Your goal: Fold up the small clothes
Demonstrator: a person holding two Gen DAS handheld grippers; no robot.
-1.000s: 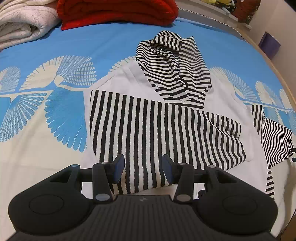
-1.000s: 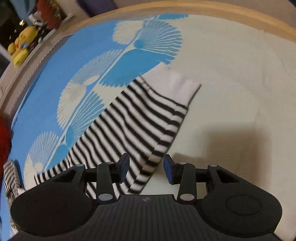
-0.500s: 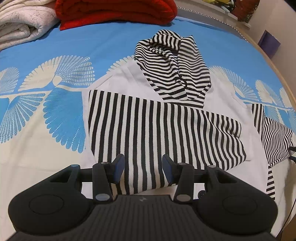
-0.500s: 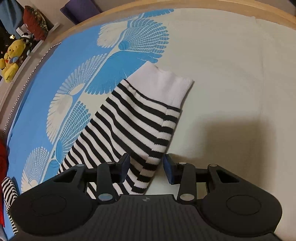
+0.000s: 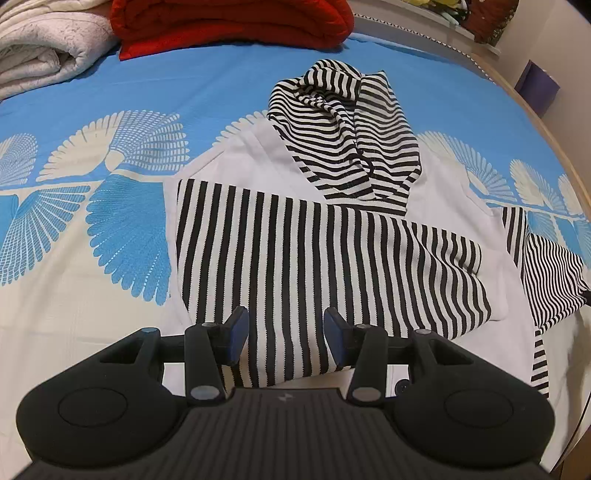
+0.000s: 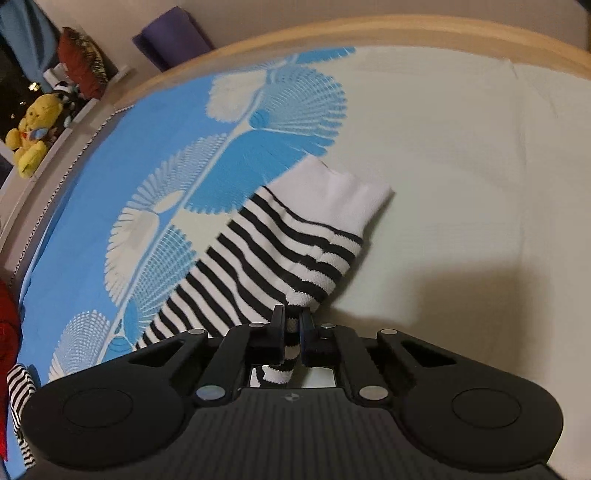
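Observation:
A small white hoodie (image 5: 251,162) with black-and-white stripes lies flat on the bed. Its striped hood (image 5: 343,140) points away from me. One striped sleeve (image 5: 317,258) is folded across the body. My left gripper (image 5: 286,332) is open and empty, just above the near end of that folded sleeve. The other striped sleeve (image 6: 266,251), with a white cuff (image 6: 343,192), stretches out to the right. My right gripper (image 6: 291,325) is shut on the edge of this sleeve, a little below the cuff.
A red folded blanket (image 5: 229,22) and a white quilt (image 5: 44,48) lie at the far side of the blue and cream bedspread (image 5: 74,295). The wooden bed frame (image 6: 406,33) curves round the edge. A yellow soft toy (image 6: 31,133) sits on a shelf beyond.
My right gripper has moved in on the outstretched sleeve and shut on its edge near the cuff. My left gripper has stayed open over the folded sleeve.

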